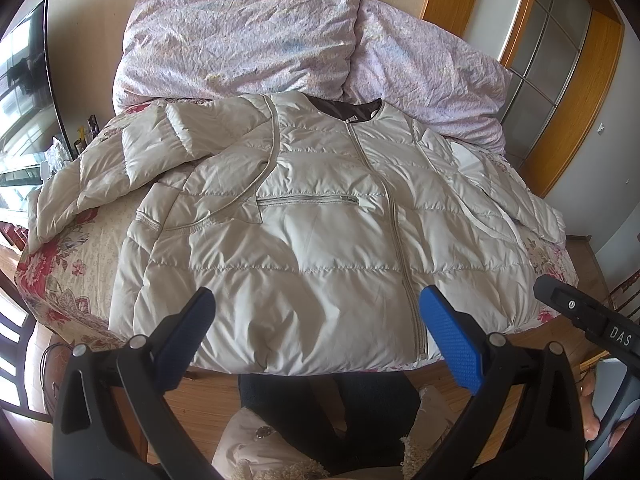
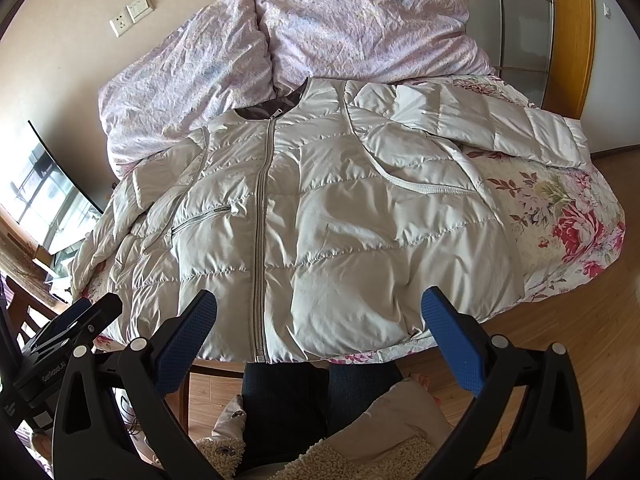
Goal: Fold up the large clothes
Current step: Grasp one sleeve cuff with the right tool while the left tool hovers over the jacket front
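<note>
A cream quilted puffer jacket (image 1: 304, 216) (image 2: 320, 216) lies front up and zipped on a floral-covered bed (image 1: 60, 264) (image 2: 560, 216), collar toward the far side. One sleeve (image 1: 132, 160) is bent over the left shoulder; the other sleeve (image 2: 500, 124) stretches to the right. My left gripper (image 1: 316, 316) hangs open above the hem, left of the zip. My right gripper (image 2: 320, 316) is open above the hem, right of the zip. Neither touches the cloth. Each gripper's body shows at the edge of the other's view.
A crumpled lilac duvet (image 1: 280, 36) (image 2: 320, 28) is heaped at the far end of the bed. A person's dark-trousered legs (image 1: 328, 412) stand at the near edge on a wooden floor (image 2: 580, 352). A television (image 1: 24, 72) stands left, a wooden door frame (image 1: 576, 92) right.
</note>
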Available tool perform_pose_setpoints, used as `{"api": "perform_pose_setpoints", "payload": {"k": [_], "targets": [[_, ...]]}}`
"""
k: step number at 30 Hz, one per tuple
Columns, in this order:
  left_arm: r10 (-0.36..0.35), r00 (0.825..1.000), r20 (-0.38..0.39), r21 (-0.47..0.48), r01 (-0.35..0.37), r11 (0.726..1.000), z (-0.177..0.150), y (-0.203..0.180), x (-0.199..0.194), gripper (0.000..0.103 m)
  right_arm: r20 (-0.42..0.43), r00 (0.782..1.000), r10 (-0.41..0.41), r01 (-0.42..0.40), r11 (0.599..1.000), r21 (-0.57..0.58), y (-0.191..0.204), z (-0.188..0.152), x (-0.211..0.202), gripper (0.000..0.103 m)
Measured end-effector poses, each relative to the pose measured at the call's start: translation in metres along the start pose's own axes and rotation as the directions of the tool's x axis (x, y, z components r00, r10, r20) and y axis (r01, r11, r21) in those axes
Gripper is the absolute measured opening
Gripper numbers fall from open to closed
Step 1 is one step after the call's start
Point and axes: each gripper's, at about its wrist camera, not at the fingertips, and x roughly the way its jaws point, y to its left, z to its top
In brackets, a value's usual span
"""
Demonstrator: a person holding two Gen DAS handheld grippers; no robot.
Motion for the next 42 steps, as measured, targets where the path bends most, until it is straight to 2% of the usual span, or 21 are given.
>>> {"api": "perform_pose_setpoints", "payload": {"k": [11,15,20,25,28,34,36,38,40,42], "targets": [[0.005,1.000,-0.004,-0.001,-0.005,1.000,0.000,0.000,0.003,0.101,0.000,1.000,-0.004,0.004,1.000,0.014,-0.006,0.005,0.004,0.102],[0.023,1.000,-0.006,-0.001,-0.023,1.000,0.001,0.002,0.009,0.101,0.015,1.000,0.004,-0.005,0.998,0.059,-0.018,0.010,0.010,0.102],[0.050,0.999,-0.013,-0.005,-0.050,0.999,0.007,0.006,0.021,0.101,0.090,0.996,0.007,-0.021,0.986,0.165,-0.054,0.025,0.021,0.102],[0.072,0.997,-0.029,-0.008,-0.073,0.997,0.017,0.011,0.039,0.101,0.134,0.990,-0.043,0.001,0.954,0.299,-0.107,0.041,0.038,0.102],[0.075,0.996,-0.043,-0.008,-0.075,0.997,0.024,0.014,0.052,0.101,0.126,0.990,-0.067,0.009,0.911,0.413,-0.148,0.052,0.048,0.102],[0.073,0.994,-0.082,-0.013,-0.075,0.997,0.036,0.019,0.081,0.101,0.109,0.990,-0.087,0.002,0.789,0.615,-0.223,0.059,0.063,0.102],[0.071,0.993,-0.090,-0.016,-0.073,0.997,0.039,0.021,0.089,0.101,0.112,0.988,-0.106,0.005,0.750,0.662,-0.245,0.060,0.066,0.094],[0.059,0.993,-0.099,-0.021,-0.062,0.998,0.043,0.024,0.097,0.101,0.125,0.984,-0.126,0.003,0.717,0.697,-0.264,0.063,0.068,0.092],[0.042,0.993,-0.113,-0.027,-0.045,0.999,0.046,0.027,0.105,0.101,0.142,0.979,-0.144,-0.007,0.677,0.736,-0.284,0.065,0.069,0.086],[0.018,0.992,-0.123,-0.033,-0.022,0.999,0.049,0.029,0.113,0.101,0.161,0.978,-0.131,-0.047,0.616,0.786,-0.308,0.066,0.074,0.074]]}}
